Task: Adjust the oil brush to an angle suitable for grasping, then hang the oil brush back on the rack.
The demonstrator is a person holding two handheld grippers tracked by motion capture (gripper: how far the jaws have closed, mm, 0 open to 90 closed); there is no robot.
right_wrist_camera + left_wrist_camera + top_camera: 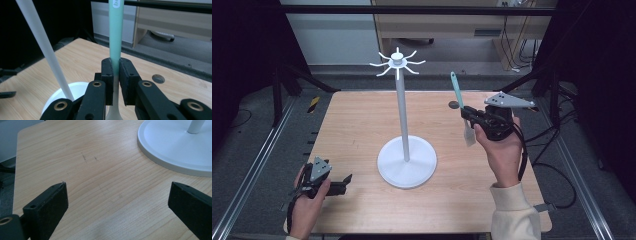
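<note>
While right gripper (115, 82) clamps spatula (460, 102) mid-handle, step in hand looks like carrying it toward rack (401, 110) for hanging. Spatula held near upright above table (362, 125), green handle end up, pale blade below jaws, right of rack pole and well apart from hooks (397, 63). Next move likely calls for lift and shift left, bringing handle tip level with hook. Left gripper (117, 202) released, jaws wide, nothing between, resting low near rack base (175, 147)
</note>
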